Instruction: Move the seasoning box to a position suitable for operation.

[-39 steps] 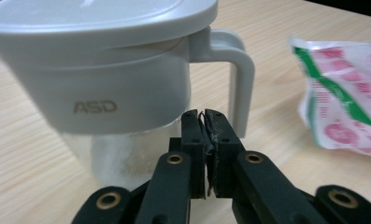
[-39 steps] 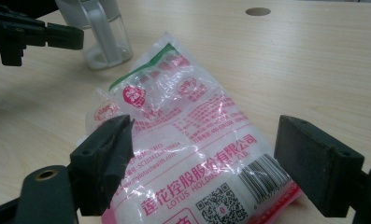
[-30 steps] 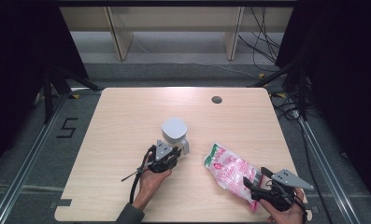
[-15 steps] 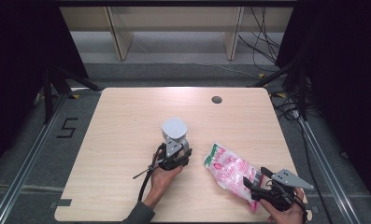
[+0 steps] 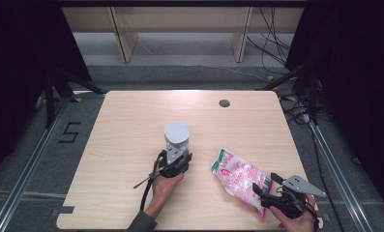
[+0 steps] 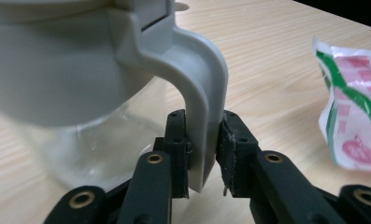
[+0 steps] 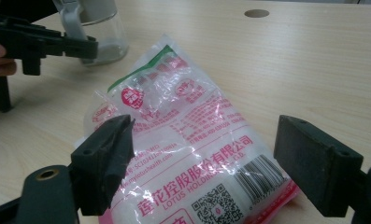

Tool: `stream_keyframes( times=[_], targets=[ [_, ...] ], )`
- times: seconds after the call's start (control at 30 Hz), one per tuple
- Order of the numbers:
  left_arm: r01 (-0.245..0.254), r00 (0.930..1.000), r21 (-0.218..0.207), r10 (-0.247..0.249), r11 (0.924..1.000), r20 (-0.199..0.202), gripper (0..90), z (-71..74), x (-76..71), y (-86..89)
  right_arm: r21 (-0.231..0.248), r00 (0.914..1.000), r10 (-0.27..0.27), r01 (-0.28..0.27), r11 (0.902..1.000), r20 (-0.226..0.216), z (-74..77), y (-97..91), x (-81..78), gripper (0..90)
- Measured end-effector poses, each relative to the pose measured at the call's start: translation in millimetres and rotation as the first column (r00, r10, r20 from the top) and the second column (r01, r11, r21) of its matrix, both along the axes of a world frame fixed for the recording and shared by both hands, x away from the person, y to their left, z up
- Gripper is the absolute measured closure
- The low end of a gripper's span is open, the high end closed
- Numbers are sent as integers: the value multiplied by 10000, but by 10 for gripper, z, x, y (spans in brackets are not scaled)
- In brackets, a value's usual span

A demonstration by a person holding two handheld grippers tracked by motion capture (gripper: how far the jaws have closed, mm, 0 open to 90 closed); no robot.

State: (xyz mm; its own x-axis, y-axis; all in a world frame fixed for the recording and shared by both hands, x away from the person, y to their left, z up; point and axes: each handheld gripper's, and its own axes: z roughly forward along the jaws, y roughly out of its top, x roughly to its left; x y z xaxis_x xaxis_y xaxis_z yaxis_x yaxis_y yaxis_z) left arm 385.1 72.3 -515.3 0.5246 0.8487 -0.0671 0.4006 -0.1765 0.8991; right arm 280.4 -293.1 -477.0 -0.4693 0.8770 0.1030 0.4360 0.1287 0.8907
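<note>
**Left claw on the jug handle, right claw wide over the bag**

The left gripper [image 6: 204,163] has its two black jaws around the grey handle [image 6: 204,107] of a jug [image 5: 176,140]; they have just been closing, and the pads now press on the lower end of the handle from both sides. Just beyond the claw stands the jug itself, with a clear glass body and a grey lid, upright on the wooden table [image 5: 131,121]. Off to the claw's right lies the edge of a plastic bag [image 6: 351,107].

The right gripper [image 7: 202,158] has its jaws wide apart, one on each side of the near end of that bag [image 7: 183,140], with neither pad touching it. The bag is clear with pink and green print and a barcode, and lies flat on the table. Farther off, up and left of this claw, the left gripper [image 7: 38,44] sits at the jug [image 7: 99,32]. Beyond that, a dark round hole [image 7: 256,13] shows in the tabletop.
</note>
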Motion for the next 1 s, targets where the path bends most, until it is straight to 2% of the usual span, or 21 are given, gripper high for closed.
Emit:
stream_keyframes(
  times=[0.1,0.2,0.23,0.3,0.33,0.37,0.4,0.53,0.57,0.63,0.67,0.7,0.73,0.77,0.8,0.83,0.87,0.9,0.93,0.97,1.0],
  targets=[
    [-238,9997,-37,238,9997,17,710,-7,-51,196,11,10000,15,-15,10000,34,0,4,1,207],
    [-376,9993,-28,376,9993,67,697,-13,-72,321,185,9997,14,-9,9998,-247,-3,20,-7,207],
    [-644,9978,-22,644,9979,135,694,-20,-92,418,192,9997,0,5,9998,-260,-3,20,-7,207],
    [-892,9958,-128,894,9959,194,689,-26,-98,489,207,9997,-15,21,9998,-249,-2,18,-7,207],
    [-998,9949,26,997,9950,166,687,-24,-100,532,10,10000,-34,34,10000,-25,-1,3,0,207],
    [-1141,9933,-12,1141,9935,201,686,-25,-99,556,-47,10000,-27,28,10000,61,-2,0,4,207],
    [-1269,9917,-33,1269,9919,222,684,-23,-96,581,221,9997,-25,31,9998,-249,-2,19,-7,207],
    [-1962,9796,52,1958,9805,445,680,-18,-53,655,168,9998,-13,16,9999,-191,-3,17,-5,207],
    [-2124,9760,19,2120,9772,508,679,-16,-33,661,296,9996,11,-3,9996,-273,-5,25,-7,207],
    [-2395,9693,120,2384,9708,592,678,-9,11,684,174,9998,-6,10,9998,-209,-4,18,-4,207],
    [-2395,9693,120,2384,9708,592,677,-9,11,684,175,9998,1,2,9998,-213,-4,19,-5,207],
    [-2789,9584,313,2761,9598,717,677,-11,68,714,172,9998,3,0,9999,-205,-3,19,-5,207],
    [-2950,9539,365,2921,9548,695,678,-13,100,743,168,9998,-3,7,9999,-199,-3,19,-4,207],
    [-2950,9539,365,2921,9548,695,681,-13,100,743,171,9998,-6,9,9999,-199,-3,19,-4,207],
    [-3396,9389,323,3368,9400,709,683,-11,164,799,168,9998,-12,15,9999,-193,-4,18,-4,207],
    [-3571,9325,342,3542,9334,708,687,-9,192,833,123,9999,-9,11,9999,-152,-5,16,-2,207],
    [-3571,9325,342,3542,9334,708,693,-9,192,833,123,9999,-9,11,9999,-152,-5,16,-2,207],
    [-3907,9190,323,3879,9199,706,700,-10,248,905,72,10000,-9,9,10000,-65,-2,14,-3,208],
    [-3985,9159,241,3964,9169,637,708,-12,272,939,-36,10000,31,-31,10000,32,-3,7,3,208],
    [-4059,9129,224,4041,9136,579,713,-5,288,964,90,10000,15,-14,10000,-67,-6,17,3,208],
    [-4056,9133,311,4036,9135,549,719,0,299,983,105,9999,17,-15,9999,-166,-3,18,-1,208]
  ],
)
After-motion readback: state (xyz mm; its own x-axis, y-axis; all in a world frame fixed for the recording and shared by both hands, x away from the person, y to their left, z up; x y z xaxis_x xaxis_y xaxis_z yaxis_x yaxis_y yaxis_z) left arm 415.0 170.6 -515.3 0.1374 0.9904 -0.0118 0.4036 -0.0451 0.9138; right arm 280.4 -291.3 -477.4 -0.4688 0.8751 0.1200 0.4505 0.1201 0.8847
